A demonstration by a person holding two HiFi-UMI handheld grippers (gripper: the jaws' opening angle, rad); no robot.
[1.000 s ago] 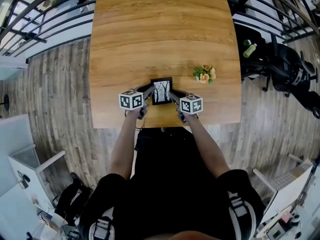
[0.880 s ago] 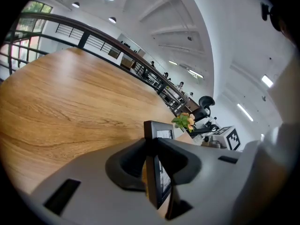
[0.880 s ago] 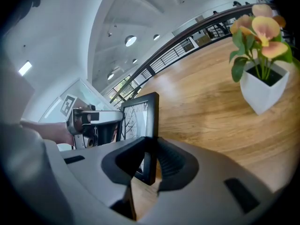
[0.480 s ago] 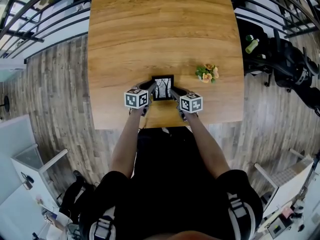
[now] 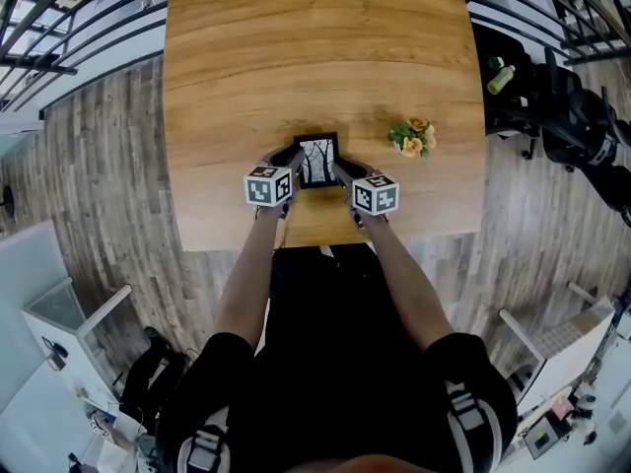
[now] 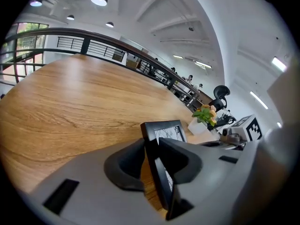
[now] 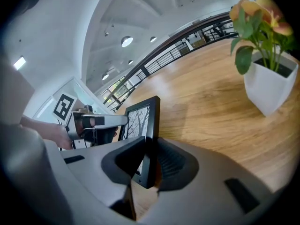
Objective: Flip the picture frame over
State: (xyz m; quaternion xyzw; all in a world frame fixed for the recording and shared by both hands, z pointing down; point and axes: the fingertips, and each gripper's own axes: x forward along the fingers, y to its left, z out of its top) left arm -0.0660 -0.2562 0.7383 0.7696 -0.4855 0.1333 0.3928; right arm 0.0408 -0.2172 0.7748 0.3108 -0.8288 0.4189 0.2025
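Observation:
A small black picture frame [image 5: 317, 160] with a tree print stands on edge over the wooden table [image 5: 315, 57], near its front edge, print side toward me. My left gripper [image 5: 294, 159] holds its left edge [image 6: 164, 130]. Those jaws are opening, with the frame still between the pads [image 6: 180, 161] and touching them. My right gripper [image 5: 339, 171] is shut on the frame's right edge [image 7: 149, 125], and its pads [image 7: 171, 165] clamp the black moulding. In the right gripper view the left gripper [image 7: 101, 122] shows behind the frame.
A small white pot with orange flowers [image 5: 412, 138] stands on the table just right of the frame, close to the right gripper [image 7: 149, 158]. A railing runs behind the table's far edge. Black office chairs [image 5: 572, 126] stand on the floor to the right.
Both grippers have carried the frame a little farther from the table's front edge and lower toward the top. The left gripper has rolled slightly.

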